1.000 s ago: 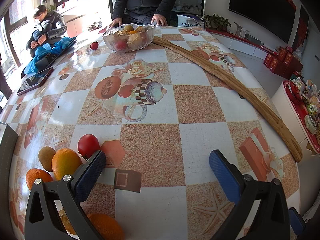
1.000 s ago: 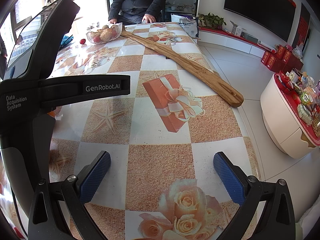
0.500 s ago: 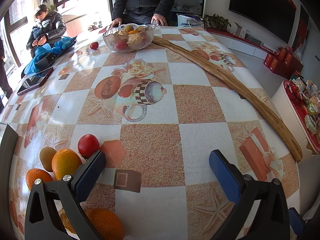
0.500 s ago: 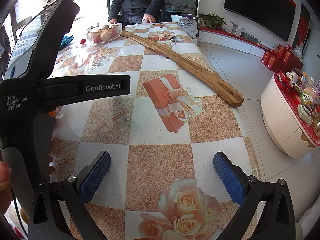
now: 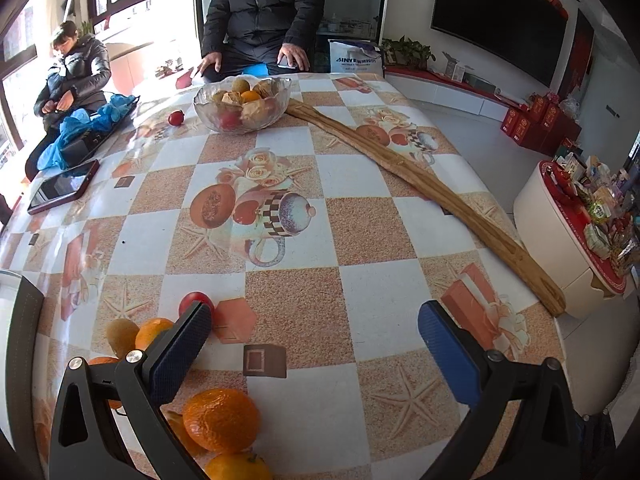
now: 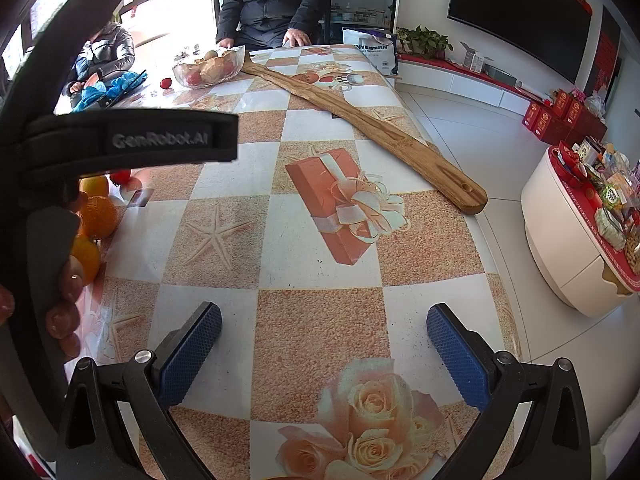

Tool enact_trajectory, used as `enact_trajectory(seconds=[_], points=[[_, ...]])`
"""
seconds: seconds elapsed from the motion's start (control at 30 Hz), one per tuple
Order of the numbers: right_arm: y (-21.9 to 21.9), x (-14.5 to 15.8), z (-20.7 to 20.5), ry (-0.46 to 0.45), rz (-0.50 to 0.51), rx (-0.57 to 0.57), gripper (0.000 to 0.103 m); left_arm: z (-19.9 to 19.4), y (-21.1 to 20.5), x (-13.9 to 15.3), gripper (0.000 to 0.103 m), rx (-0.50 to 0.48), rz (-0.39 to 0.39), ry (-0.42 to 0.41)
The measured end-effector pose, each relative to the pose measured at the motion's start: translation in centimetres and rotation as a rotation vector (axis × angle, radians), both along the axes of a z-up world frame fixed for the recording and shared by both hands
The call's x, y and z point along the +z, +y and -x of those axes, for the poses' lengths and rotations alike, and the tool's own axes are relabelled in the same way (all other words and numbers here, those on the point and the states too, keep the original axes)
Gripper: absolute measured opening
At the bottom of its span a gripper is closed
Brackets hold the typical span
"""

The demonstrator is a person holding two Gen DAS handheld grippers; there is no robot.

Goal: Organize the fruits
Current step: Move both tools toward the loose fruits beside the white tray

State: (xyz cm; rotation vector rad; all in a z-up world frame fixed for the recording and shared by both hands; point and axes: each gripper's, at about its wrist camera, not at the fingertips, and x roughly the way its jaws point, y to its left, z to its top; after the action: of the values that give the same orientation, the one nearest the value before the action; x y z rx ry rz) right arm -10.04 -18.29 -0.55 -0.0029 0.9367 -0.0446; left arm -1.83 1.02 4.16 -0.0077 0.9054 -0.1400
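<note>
While both my tongs hover low over the bench (image 5: 360, 248), left tongs (image 5: 314, 346) gape empty beside the oranges (image 5: 221, 419); right tongs (image 6: 324, 354) gape empty too.

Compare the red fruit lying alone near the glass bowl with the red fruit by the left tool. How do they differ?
The far red fruit lies alone beside the glass bowl, while the near red fruit sits in a loose cluster with oranges and a kiwi. The far one shows fully; the near one is partly hidden behind the left tool. Both are small, round, red, and outside the bowl.
</note>
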Motion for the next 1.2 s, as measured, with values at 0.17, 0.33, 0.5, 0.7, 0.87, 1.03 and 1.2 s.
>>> enact_trajectory(seconds=[0.17, 0.33, 0.5, 0.7, 0.87, 1.03, 1.2], points=[[0.0, 0.0, 0.0, 0.000, 0.000, 0.000, 0.103, 3.7, 3.7, 3.3, 0.103, -0.048, 0.025, -0.028], [0.0, 0.0, 0.0, 0.000, 0.000, 0.000, 0.103, 9.7, 9.8, 3.6, 0.103, -0.005, -0.041, -0.096], [0.0, 0.0, 0.0, 0.000, 0.000, 0.000, 0.103, 14.7, 13.9, 1.4, 0.103, 0.027, -0.120, -0.066], [0.0, 0.0, 0.0, 0.000, 0.000, 0.000, 0.103, 14.9, 15.5, -1.9, 0.103, 0.088, -0.160, 0.018], [0.1, 0.1, 0.0, 0.000, 0.000, 0.000, 0.103, 14.4, 16.0, -3.6, 0.103, 0.114, -0.164, 0.030], [0.1, 0.1, 0.0, 0.000, 0.000, 0.000, 0.103, 12.3, 15.8, -4.1, 0.103, 0.120, -0.110, 0.037], [0.1, 0.1, 0.0, 0.000, 0.000, 0.000, 0.103, 11.0, 15.3, -4.0, 0.103, 0.114, -0.072, 0.059]])
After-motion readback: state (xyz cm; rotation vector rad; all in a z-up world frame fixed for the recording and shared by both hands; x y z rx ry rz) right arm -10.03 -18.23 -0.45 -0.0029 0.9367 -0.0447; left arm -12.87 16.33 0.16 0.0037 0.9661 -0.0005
